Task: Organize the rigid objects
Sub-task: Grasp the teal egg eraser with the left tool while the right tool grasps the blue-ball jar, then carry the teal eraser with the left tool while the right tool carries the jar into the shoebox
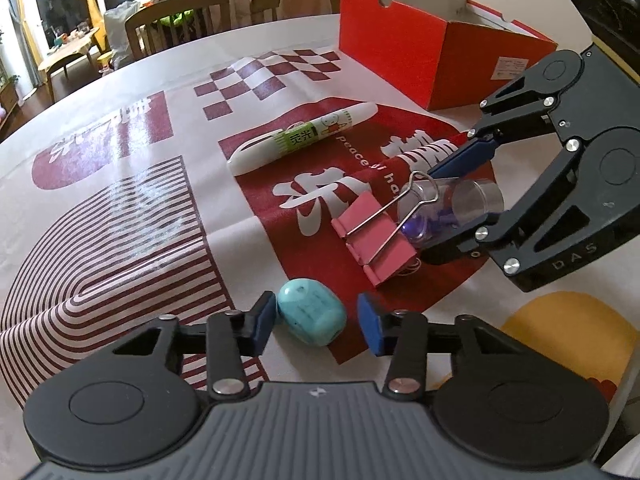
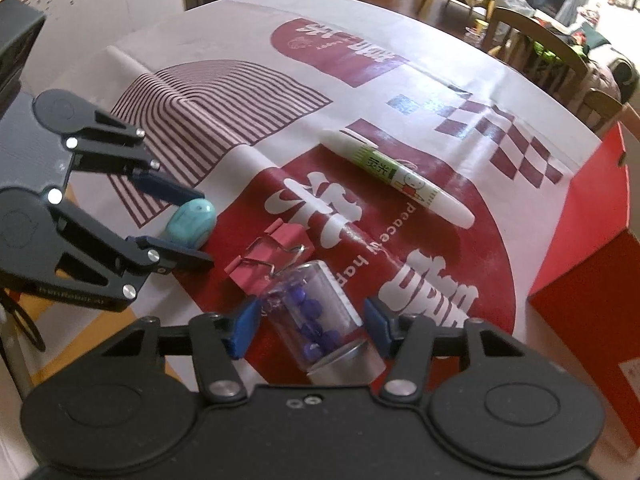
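Note:
A turquoise egg-shaped object [image 1: 312, 311] lies on the printed tablecloth between the fingers of my left gripper [image 1: 318, 326], which is open around it; it also shows in the right wrist view [image 2: 191, 222]. A clear plastic tube of purple push pins [image 2: 316, 320] lies on its side between the fingers of my right gripper [image 2: 310, 330], which is open around it. In the left wrist view the tube [image 1: 452, 208] sits between the right gripper's fingers [image 1: 460, 160]. A pink binder clip [image 1: 374, 236] touches the tube. A white highlighter pen [image 1: 304, 136] lies farther back.
An open red cardboard box [image 1: 436, 46] stands at the table's far right; it shows at the right edge of the right wrist view [image 2: 592, 236]. Wooden chairs [image 1: 176, 20] stand behind the table. The cloth [image 1: 120, 200] has a raised fold on the left.

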`<move>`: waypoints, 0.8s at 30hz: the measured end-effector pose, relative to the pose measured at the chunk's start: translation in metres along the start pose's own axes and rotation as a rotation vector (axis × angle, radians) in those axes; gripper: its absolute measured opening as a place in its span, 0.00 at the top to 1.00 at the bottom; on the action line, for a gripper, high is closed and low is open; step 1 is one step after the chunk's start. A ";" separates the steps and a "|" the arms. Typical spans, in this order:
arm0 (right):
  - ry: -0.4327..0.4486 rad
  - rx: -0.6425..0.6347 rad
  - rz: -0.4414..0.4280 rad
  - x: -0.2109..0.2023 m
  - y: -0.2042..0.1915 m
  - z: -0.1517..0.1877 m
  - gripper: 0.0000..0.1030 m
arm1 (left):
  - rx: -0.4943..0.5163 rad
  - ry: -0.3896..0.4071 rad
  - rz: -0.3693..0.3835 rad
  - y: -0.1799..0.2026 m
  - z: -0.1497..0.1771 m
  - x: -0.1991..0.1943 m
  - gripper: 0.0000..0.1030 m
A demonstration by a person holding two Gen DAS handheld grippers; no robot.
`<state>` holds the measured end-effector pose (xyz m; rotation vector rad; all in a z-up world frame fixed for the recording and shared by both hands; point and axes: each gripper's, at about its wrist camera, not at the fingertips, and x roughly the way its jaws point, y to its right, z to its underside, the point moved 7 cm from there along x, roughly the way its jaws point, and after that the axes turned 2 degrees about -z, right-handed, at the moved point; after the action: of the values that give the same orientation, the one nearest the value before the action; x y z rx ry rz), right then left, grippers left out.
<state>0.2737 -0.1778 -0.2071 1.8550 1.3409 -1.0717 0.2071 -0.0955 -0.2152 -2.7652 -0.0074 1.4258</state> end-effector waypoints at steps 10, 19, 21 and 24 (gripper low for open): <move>0.006 0.144 0.099 -0.010 0.003 0.012 0.46 | 0.012 -0.004 0.001 0.002 0.001 -0.001 0.65; 0.006 0.257 0.165 -0.035 0.006 0.017 0.56 | -0.032 -0.002 0.008 -0.005 -0.007 -0.004 0.65; 0.012 0.269 0.180 -0.041 0.007 0.018 0.58 | -0.045 0.006 0.009 -0.008 -0.010 -0.007 0.65; 0.020 0.280 0.199 -0.046 0.009 0.020 0.59 | -0.061 0.016 0.014 -0.011 -0.016 -0.012 0.65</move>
<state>0.2695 -0.2180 -0.1767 2.1553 1.0305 -1.1847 0.2137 -0.0852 -0.1957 -2.8309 -0.0321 1.4301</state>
